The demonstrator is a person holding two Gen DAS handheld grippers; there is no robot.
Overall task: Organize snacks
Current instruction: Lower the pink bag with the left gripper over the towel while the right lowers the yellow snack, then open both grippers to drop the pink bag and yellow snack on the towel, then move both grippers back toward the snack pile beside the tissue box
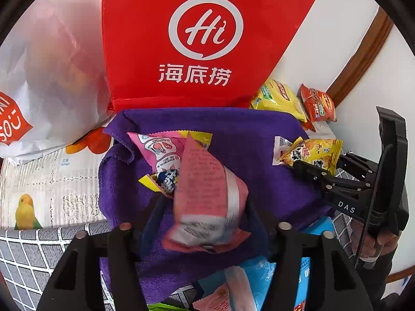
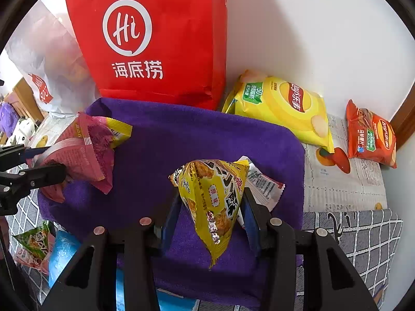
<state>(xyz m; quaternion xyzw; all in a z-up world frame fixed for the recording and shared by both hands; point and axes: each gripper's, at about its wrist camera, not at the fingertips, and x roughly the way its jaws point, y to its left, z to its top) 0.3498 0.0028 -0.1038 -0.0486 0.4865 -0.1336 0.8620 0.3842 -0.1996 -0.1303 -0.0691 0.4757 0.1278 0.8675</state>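
Observation:
A purple towel [image 1: 246,134] [image 2: 181,134] covers the middle of the surface. My left gripper [image 1: 205,207] [image 2: 52,160] is open, and a blurred pink snack packet [image 1: 207,194] [image 2: 83,155] sits loose between its fingers above the towel. Behind it lie another pink packet [image 1: 160,147] and a small yellow one. My right gripper [image 2: 211,194] [image 1: 317,163] is shut on a yellow snack packet [image 2: 215,194] [image 1: 311,153], held just over the towel's right part. A white packet [image 2: 264,184] lies behind it.
A red paper bag [image 1: 202,39] stands behind the towel, with a white plastic bag [image 1: 52,77] to its left. A yellow chips bag [image 2: 280,106] and an orange-red one [image 2: 371,134] lie by the wall at right. Blue [image 1: 262,272] and green [image 2: 33,241] packets lie at the near edge.

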